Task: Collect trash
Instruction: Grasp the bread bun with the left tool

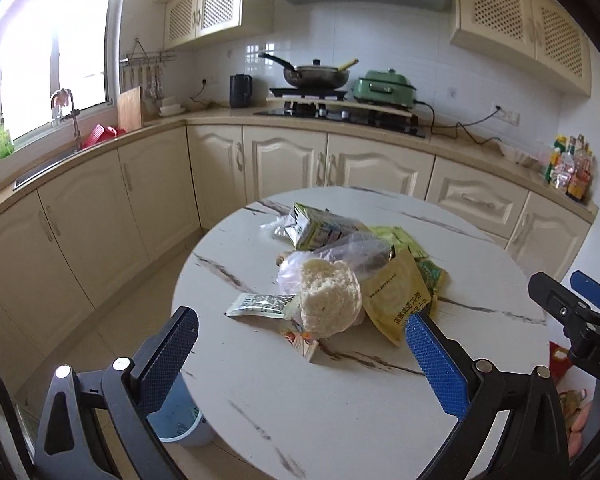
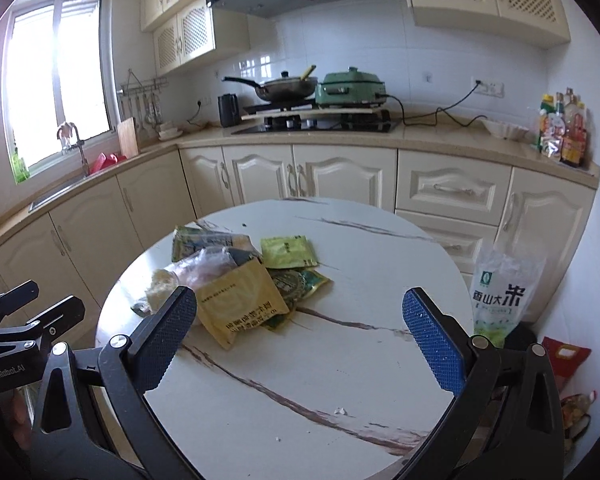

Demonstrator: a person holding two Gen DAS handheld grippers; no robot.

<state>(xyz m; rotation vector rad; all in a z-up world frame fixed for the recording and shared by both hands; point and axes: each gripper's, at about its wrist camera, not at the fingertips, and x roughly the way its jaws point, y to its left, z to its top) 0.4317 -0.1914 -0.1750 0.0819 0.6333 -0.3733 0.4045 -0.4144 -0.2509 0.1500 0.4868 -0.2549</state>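
both grippers hang low over the near edge of the round marble table, pointing toward the kitchen counter, fingers spread wide and nothing between them. the left gripper sits a little left of the heap of trash, its right blue pad just in front of the yellow pouch. the right gripper is further right, its left pad covering part of the pile's near edge.

the trash lies bunched around the middle of the table: a crumpled white wad against a clear plastic bag, a green carton behind, flat green packets to the right.

from the left wrist you see a small barcode sachet beside the wad and a blue bin on the floor by the table's left edge, below that gripper's left finger. only the right wrist shows a bag of rice standing by the cabinets beyond the table, and white crumbs on the near marble.
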